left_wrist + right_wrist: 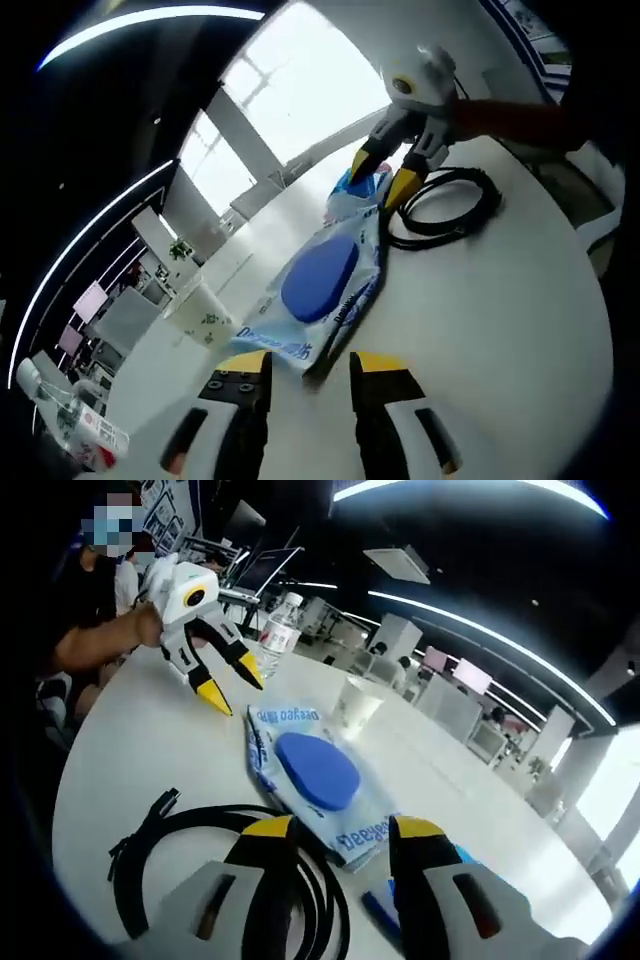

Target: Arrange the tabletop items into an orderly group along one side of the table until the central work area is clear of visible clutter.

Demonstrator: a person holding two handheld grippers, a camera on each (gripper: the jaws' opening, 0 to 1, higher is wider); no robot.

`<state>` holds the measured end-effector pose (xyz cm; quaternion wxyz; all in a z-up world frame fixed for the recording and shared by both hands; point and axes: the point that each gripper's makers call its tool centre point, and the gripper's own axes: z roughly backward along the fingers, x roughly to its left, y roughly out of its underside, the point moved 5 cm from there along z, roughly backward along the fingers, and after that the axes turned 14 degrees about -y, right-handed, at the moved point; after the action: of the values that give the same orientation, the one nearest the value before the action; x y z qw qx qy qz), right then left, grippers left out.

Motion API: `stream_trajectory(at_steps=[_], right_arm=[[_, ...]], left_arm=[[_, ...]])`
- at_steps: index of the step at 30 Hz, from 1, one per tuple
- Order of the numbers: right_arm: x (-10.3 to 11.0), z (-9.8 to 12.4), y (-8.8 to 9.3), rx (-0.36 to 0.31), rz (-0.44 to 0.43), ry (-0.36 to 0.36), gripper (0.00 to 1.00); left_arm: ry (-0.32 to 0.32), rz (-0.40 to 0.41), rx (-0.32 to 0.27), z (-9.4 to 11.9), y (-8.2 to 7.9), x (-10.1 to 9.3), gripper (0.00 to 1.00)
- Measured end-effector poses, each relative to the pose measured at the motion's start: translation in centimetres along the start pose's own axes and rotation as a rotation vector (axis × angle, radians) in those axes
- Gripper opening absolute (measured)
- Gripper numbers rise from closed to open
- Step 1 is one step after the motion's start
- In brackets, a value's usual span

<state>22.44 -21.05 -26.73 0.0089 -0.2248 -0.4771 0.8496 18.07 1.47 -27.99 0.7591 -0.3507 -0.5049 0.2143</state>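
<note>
Wipes pack point(325, 285) lies flat between both grippers, each with jaws parted, gripping nothing.

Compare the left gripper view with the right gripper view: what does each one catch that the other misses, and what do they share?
Left gripper view alone: big bright windows beyond the table, plus the left gripper with its own jaws spread apart in the foreground.

Right gripper view alone: the person's arm holding the left gripper, a laptop behind it, plus the right gripper with its own jaws apart.

Both: the wet wipes pack with its blue lid, the coiled black cable, the paper cup, the water bottle and the white table.
</note>
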Motion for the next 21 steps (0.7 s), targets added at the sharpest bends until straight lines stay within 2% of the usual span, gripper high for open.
stream_trajectory(at_steps=[8, 14, 21], right_arm=[[0.3, 0.3, -0.4, -0.027, -0.031, 0.001, 0.48], [0.3, 0.5, -0.8, -0.042, -0.044, -0.007, 0.54], [0.6, 0.5, -1.2, -0.069, -0.076, -0.026, 0.56]], left_arm=[[0.028, 0.088, 0.011, 0.5, 0.3, -0.1, 0.48], [0.016, 0.119, 0.012, 1.0, 0.3, 0.3, 0.51], [0.041, 0.221, -0.007, 1.9, 0.1, 0.3, 0.55]])
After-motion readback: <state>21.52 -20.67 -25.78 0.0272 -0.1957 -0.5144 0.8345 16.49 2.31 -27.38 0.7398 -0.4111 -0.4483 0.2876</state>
